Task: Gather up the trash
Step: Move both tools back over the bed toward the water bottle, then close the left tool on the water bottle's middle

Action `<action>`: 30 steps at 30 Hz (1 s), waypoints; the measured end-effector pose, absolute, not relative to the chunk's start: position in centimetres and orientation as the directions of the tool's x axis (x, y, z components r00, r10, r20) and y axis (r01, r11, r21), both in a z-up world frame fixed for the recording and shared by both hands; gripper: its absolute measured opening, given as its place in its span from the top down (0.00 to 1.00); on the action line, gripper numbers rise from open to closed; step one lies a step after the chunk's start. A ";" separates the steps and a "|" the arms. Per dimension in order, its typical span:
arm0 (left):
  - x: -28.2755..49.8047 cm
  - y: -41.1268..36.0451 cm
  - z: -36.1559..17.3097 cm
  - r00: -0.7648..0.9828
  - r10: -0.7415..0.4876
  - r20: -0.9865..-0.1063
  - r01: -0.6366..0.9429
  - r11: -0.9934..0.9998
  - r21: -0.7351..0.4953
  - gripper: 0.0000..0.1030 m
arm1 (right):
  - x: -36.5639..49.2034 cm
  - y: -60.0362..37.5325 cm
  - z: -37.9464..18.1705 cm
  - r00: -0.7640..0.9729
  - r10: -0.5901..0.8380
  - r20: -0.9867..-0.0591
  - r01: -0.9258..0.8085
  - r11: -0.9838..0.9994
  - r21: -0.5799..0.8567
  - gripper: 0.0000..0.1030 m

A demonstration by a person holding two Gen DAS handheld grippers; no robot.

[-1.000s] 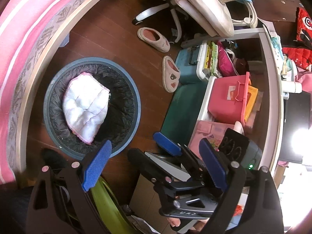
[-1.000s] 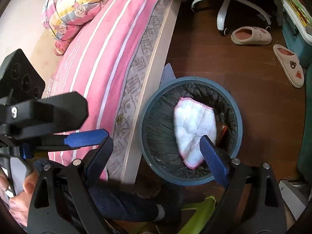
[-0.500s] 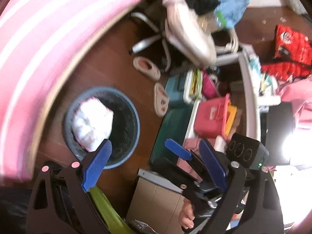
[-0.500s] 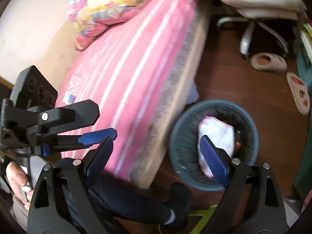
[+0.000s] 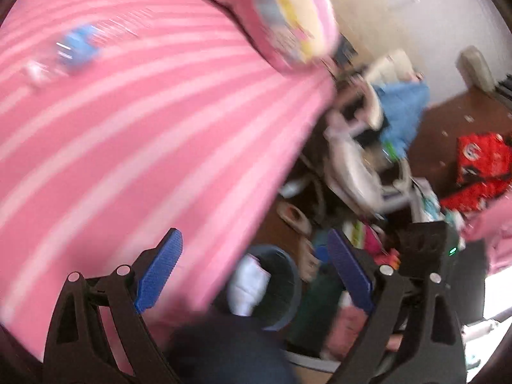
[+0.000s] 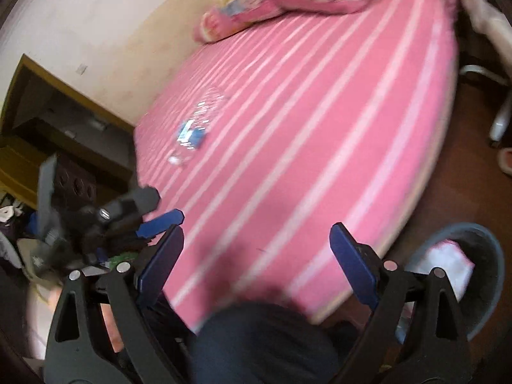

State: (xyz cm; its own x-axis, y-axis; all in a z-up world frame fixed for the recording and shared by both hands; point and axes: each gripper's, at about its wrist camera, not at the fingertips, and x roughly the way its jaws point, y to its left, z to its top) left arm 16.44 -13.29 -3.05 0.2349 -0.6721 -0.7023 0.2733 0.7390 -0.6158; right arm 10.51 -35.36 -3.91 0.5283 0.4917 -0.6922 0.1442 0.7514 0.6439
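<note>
Right wrist: blue-labelled bottle [image 6: 195,128] on pink bed [image 6: 320,128].

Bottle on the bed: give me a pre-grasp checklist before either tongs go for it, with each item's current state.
1. Bottle in view, lying on the bed: ok, though blurred.
2. Right tongs open and empty: ok.
3. Left tongs open and empty: ok.
4. Tongs near the bottle: not ok, both are well short of it.
5. Bin beside the bed with room left: ok, only a white cloth shows inside.
6. Bottle capped or empty: cannot tell, too blurred.
</note>
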 end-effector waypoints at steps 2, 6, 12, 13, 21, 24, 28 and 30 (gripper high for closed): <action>18.4 -9.9 -3.4 0.298 -0.634 -0.714 0.255 0.773 -0.580 0.14 | 13.5 -33.4 -4.3 0.512 0.537 -0.670 0.127 0.724 0.678 0.11; 22.7 -4.1 -4.1 0.403 -0.544 -0.736 0.226 0.839 -0.496 0.14 | 19.3 -29.8 -5.2 0.483 0.607 -0.631 0.110 0.673 0.731 0.11; 29.4 0.9 -6.4 0.469 -0.479 -0.742 0.208 0.876 -0.434 0.14 | 28.1 -25.8 -8.1 0.434 0.700 -0.568 0.141 0.569 0.810 0.11; 30.5 1.4 -6.8 0.474 -0.470 -0.744 0.213 0.882 -0.421 0.14 | 29.5 -25.5 -8.7 0.428 0.713 -0.555 0.154 0.548 0.822 0.11; 36.7 2.0 -8.2 0.463 -0.441 -0.769 0.297 0.895 -0.333 0.14 | 39.9 -23.0 -13.0 0.396 0.790 -0.469 0.263 0.392 0.882 0.10; 38.2 0.7 -9.0 0.436 -0.462 -0.772 0.355 0.877 -0.324 0.14 | 42.5 -22.0 -14.3 0.373 0.806 -0.460 0.294 0.367 0.882 0.10; 39.9 -0.5 -10.1 0.415 -0.479 -0.774 0.388 0.862 -0.325 0.14 | 45.2 -21.2 -16.2 0.361 0.819 -0.446 0.351 0.324 0.879 0.10; 40.7 -1.0 -10.6 0.408 -0.492 -0.769 0.400 0.853 -0.334 0.15 | 45.6 -21.4 -17.1 0.348 0.809 -0.473 0.388 0.335 0.859 0.11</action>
